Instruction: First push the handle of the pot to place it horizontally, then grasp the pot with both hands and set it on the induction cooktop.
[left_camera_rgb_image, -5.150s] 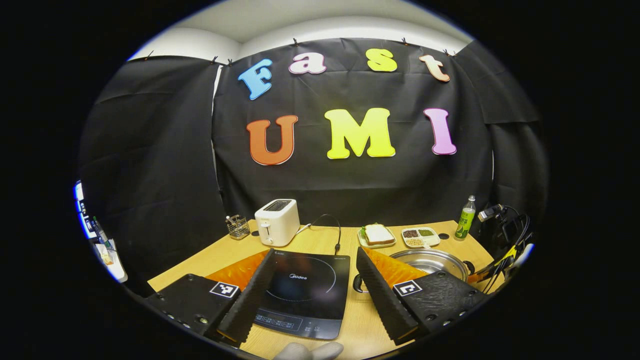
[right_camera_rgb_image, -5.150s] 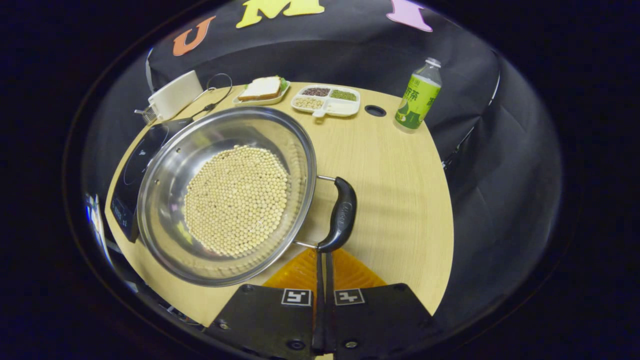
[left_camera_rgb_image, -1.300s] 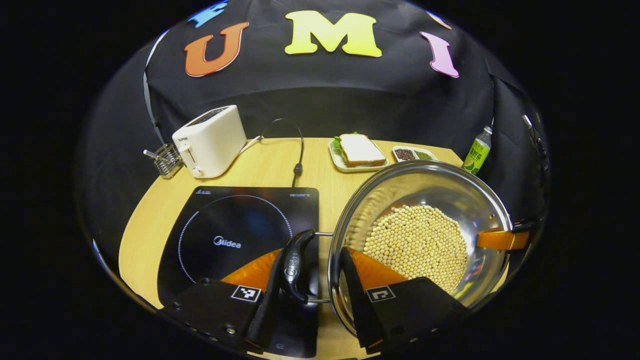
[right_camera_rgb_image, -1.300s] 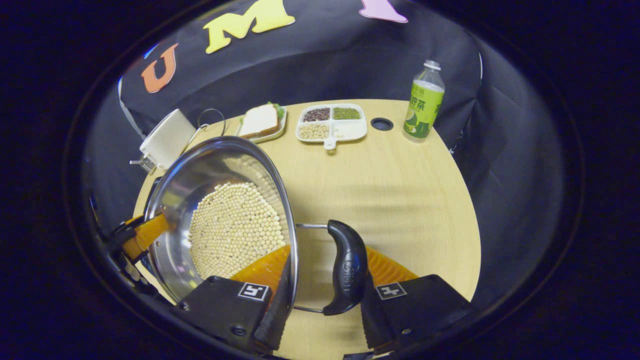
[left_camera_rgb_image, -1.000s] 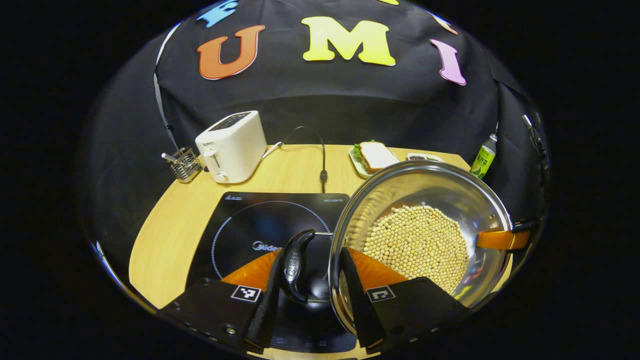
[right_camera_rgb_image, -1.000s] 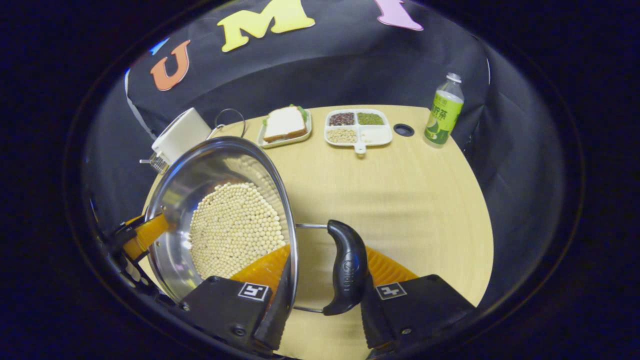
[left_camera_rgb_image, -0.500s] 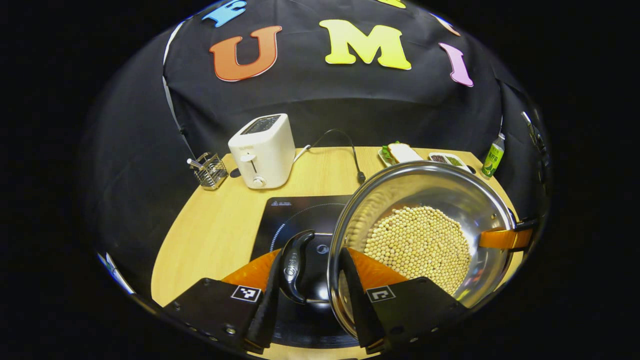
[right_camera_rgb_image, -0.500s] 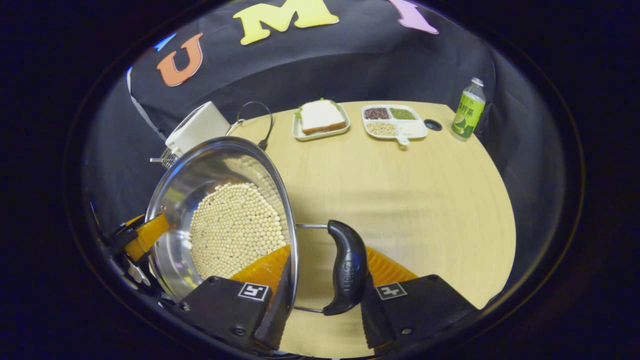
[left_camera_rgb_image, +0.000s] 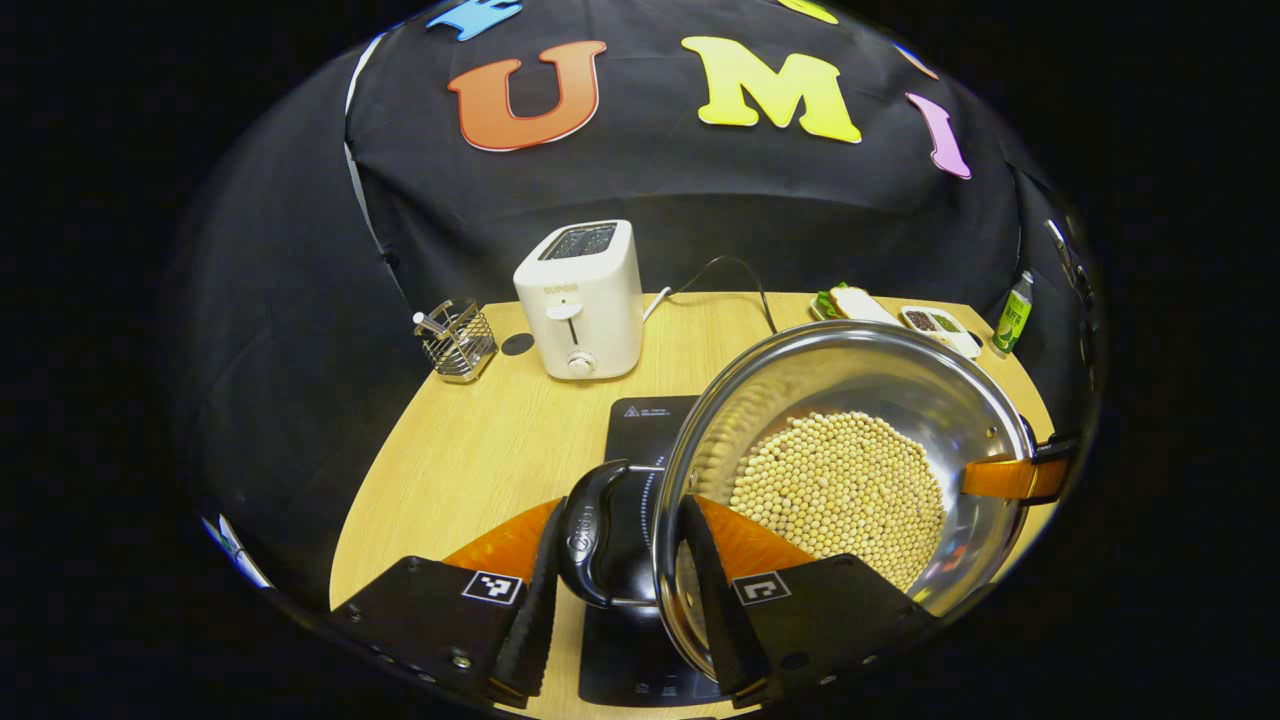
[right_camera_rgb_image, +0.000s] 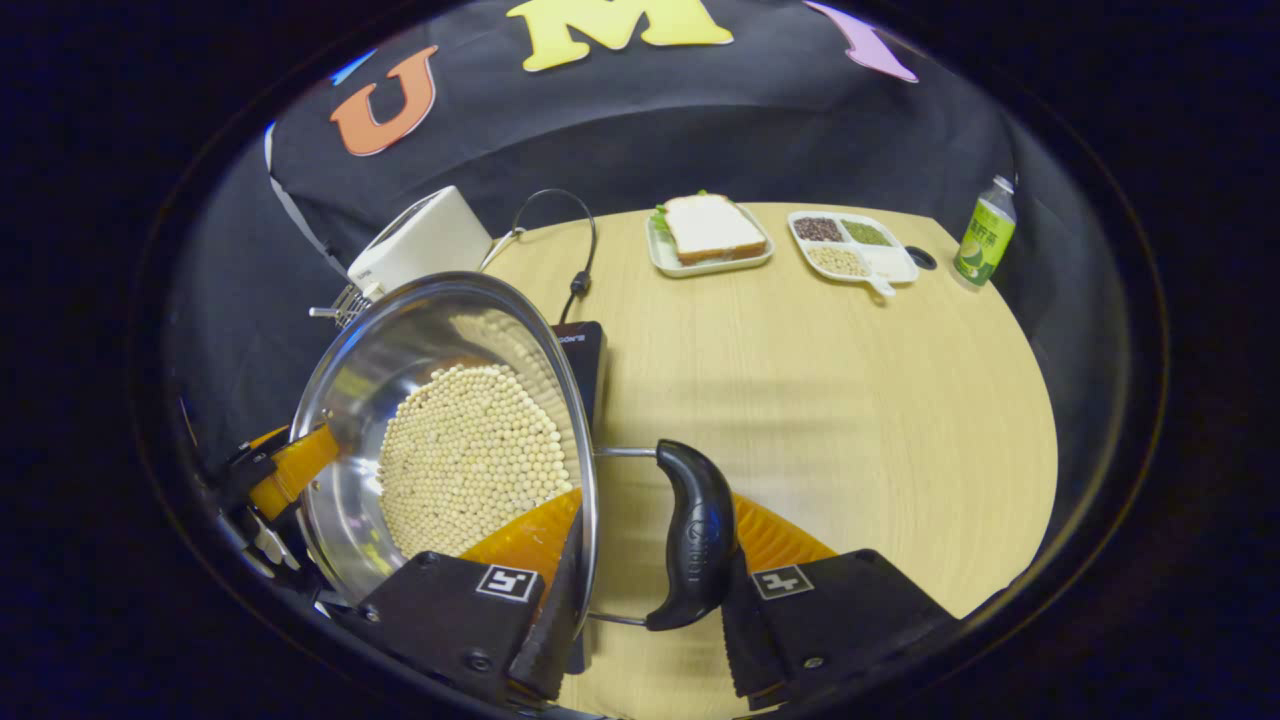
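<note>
Pot (left_camera_rgb_image: 850, 420), steel, round pale beans inside, held up over the induction cooktop (left_camera_rgb_image: 630, 470); whether the base touches the cooktop can't be told. Left hand-held gripper (left_camera_rgb_image: 620, 580) straddles the pot's rim and black side handle (left_camera_rgb_image: 590, 535), one finger inside the pot, the other outside the handle, closed on them. Right hand-held gripper (right_camera_rgb_image: 650, 590) does the same at the opposite handle (right_camera_rgb_image: 695, 535), clamped on rim and handle. Cooktop lies on the wooden counter (right_camera_rgb_image: 830, 400). Farther back: white toaster (left_camera_rgb_image: 582, 297), wire basket (left_camera_rgb_image: 457, 340), sandwich plate (right_camera_rgb_image: 708, 232), divided dish of grains (right_camera_rgb_image: 850, 245), green bottle (right_camera_rgb_image: 983, 240) at the far edge.
</note>
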